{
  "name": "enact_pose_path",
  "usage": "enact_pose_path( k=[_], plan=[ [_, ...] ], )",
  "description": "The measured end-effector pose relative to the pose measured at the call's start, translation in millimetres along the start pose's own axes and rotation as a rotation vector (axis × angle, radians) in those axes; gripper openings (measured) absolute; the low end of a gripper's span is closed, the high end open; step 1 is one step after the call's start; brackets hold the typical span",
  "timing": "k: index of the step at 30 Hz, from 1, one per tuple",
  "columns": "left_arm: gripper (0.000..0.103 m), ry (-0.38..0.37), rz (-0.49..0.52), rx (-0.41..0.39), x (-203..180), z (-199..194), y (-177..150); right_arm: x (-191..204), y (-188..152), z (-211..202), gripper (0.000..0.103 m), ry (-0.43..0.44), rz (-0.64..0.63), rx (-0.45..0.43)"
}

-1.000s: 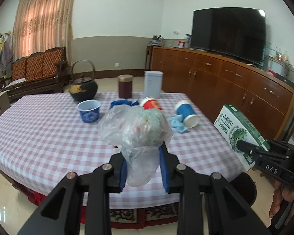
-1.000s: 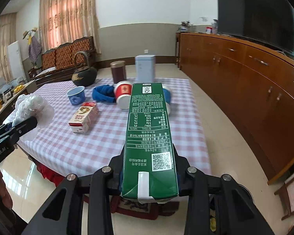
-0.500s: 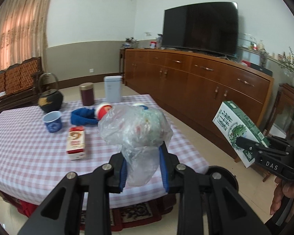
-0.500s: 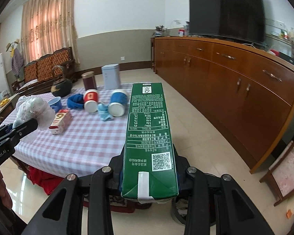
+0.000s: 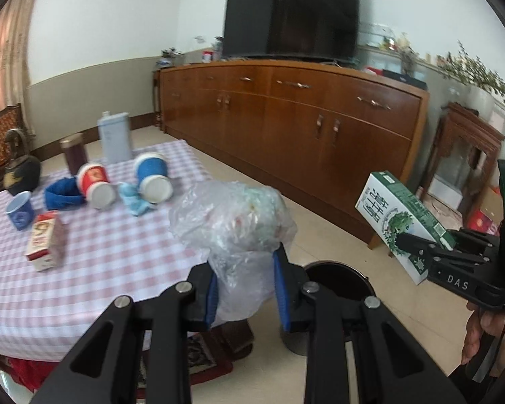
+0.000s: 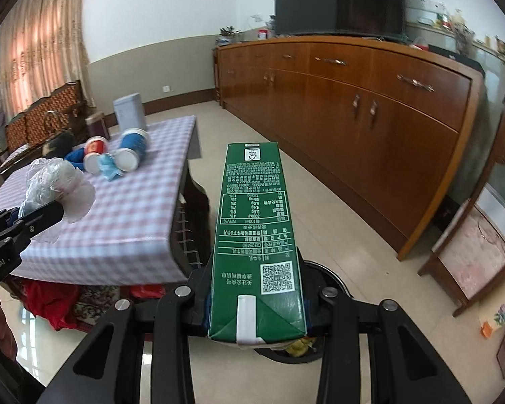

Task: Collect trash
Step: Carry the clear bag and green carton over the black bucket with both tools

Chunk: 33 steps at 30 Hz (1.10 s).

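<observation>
Trash bag (image 5: 232,215) in left tongs (image 5: 245,289), bin (image 5: 336,279) below, table (image 5: 118,252) beside

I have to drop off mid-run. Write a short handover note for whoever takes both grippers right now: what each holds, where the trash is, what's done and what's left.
Left gripper: shut on the crumpled plastic bag.
Right gripper: shut on the green carton.
Dark bin sits on the floor just beyond both grippers, beside the table.
Done: both items are lifted off the table. Neither is dropped in yet.
Left on the table: red cup and blue cup on their sides, small blue cup, small red-and-white carton, blue tissue.
</observation>
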<state>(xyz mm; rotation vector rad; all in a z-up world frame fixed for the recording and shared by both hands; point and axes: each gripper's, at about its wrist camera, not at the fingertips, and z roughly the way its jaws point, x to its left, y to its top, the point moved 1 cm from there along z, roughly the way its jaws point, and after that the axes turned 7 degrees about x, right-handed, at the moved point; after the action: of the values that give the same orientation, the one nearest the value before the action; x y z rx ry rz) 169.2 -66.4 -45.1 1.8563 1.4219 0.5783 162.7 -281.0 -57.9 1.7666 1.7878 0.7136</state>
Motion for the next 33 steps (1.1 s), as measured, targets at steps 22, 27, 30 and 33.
enact_pose_path(
  k=[22,27,30,33],
  plan=[
    [0.029,-0.167,0.132,0.243,-113.1,139.8,-39.7,-95.0,-63.1,100.7,0.039,0.007,0.013,0.194],
    [0.029,-0.187,0.135,0.313,-123.4,177.7,-53.7,-104.0,-73.6,138.3,0.039,0.028,-0.033,0.253],
    [0.029,-0.191,0.132,0.356,-128.1,197.7,-62.4,-109.0,-80.3,159.3,0.039,0.043,-0.062,0.288],
    [0.034,-0.222,0.099,0.397,-126.8,214.4,-68.0,-115.0,-87.1,179.8,0.04,0.062,-0.098,0.329]
  ],
)
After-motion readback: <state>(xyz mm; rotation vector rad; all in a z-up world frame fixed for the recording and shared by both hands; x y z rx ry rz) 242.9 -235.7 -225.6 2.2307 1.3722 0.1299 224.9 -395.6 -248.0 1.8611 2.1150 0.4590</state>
